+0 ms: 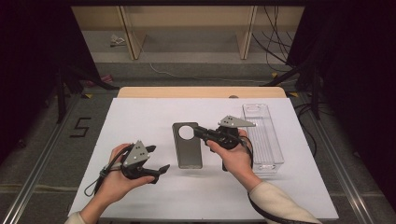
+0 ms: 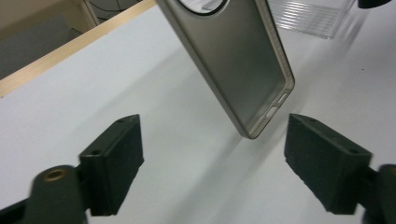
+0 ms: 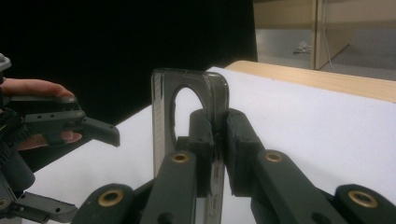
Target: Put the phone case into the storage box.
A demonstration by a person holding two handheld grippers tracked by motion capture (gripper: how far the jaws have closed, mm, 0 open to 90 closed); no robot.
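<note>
Grey phone case (image 1: pixel 187 145) held off the white table (image 1: pixel 140 121) mid-scene, pinched at its far edge by right gripper (image 1: pixel 198 131). Left gripper (image 1: pixel 161 171) near-left of it, spread wide, gripping nothing.

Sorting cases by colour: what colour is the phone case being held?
Smoky translucent grey phone case, best seen in the left gripper view.

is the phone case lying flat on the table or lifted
Lifted: the right gripper is shut on the phone case beside its round hole, and a shadow shows beneath it.
</note>
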